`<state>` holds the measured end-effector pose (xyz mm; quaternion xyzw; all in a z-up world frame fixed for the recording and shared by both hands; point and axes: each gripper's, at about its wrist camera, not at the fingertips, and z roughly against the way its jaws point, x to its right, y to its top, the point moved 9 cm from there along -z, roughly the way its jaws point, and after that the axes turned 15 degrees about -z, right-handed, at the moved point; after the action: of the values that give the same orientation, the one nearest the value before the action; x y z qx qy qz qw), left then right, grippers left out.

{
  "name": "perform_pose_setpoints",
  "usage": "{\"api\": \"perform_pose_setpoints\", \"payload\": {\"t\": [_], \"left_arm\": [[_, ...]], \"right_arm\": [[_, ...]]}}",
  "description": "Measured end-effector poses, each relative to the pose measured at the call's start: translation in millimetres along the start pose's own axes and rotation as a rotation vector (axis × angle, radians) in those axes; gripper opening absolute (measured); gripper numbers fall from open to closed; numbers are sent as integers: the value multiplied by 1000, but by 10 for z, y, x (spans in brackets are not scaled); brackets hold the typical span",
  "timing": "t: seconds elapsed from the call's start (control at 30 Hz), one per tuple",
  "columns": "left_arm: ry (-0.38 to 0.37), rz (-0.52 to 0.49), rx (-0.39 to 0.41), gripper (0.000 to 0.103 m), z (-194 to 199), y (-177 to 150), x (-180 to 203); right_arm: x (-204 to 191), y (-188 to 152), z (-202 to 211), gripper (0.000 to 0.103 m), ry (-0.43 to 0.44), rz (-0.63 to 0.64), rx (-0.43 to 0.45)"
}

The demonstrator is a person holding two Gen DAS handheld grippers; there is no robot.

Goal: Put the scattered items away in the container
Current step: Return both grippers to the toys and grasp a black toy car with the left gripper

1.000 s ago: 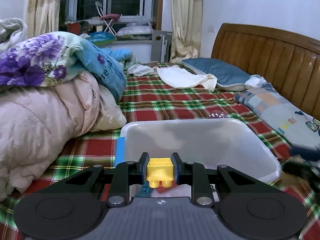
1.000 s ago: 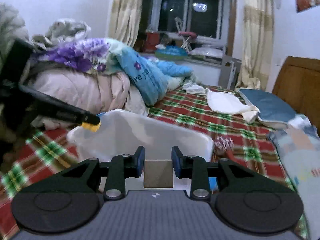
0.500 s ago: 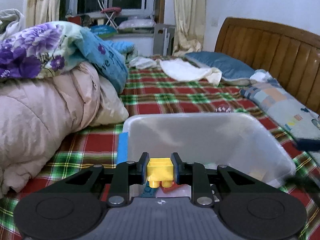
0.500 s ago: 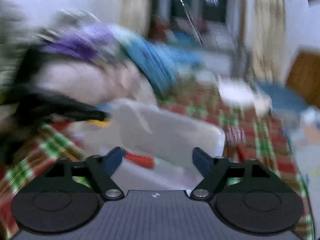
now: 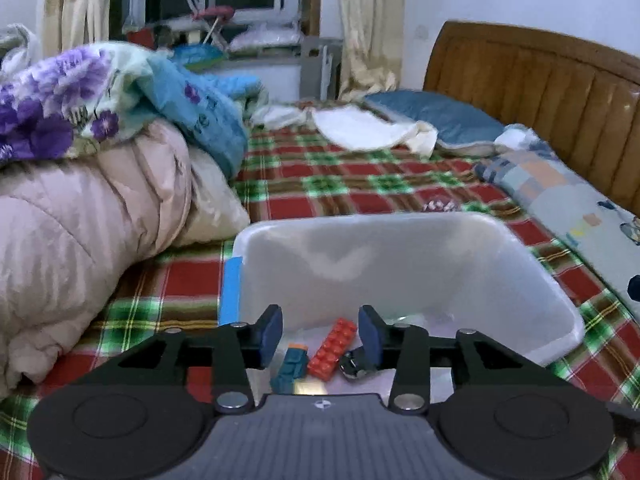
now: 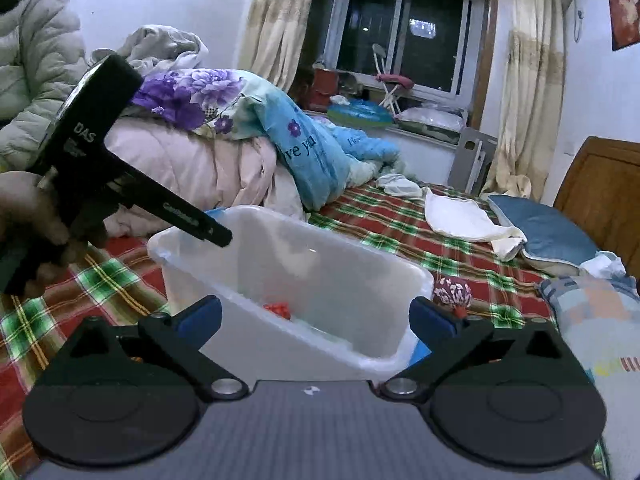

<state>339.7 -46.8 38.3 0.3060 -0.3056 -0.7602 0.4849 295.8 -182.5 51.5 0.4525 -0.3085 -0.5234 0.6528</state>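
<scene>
Indoors, container (image 5: 400, 256) rests on plaid bedspread (image 5: 340, 176) beside heaped quilts (image 5: 80, 220).

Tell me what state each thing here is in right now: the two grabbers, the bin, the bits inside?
Left gripper: jaws opening, nothing between them.
Right gripper: jaws opening wide, nothing between them.
Bin: upright on the bed, no lid, holds a few items.
Red brick: lying in the bin.
Teal piece: lying in the bin beside the red brick.
Patterned ball: outside the bin, on the bed.
</scene>
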Motion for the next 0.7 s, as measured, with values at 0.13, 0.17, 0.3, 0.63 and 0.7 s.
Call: {"api": "perform_pose_setpoints", "payload": {"t": [0.13, 0.17, 0.3, 0.63, 0.7], "left_arm": [[13, -36, -47, 61, -71, 86, 7], [13, -43, -38, 61, -48, 88, 12], [24, -51, 7, 61, 150, -30, 29], [7, -26, 39, 64, 880, -1051, 338], [-5, -3, 4, 64, 905, -1317, 435]], "right_arm": [[47, 209, -183, 103, -10, -19, -26], [68, 241, -213, 103, -11, -25, -24], [75, 232, -226, 103, -10, -67, -21], [-74, -776, 309, 103, -3, -156, -123], [-59, -962, 361, 103, -23, -176, -163]]}}
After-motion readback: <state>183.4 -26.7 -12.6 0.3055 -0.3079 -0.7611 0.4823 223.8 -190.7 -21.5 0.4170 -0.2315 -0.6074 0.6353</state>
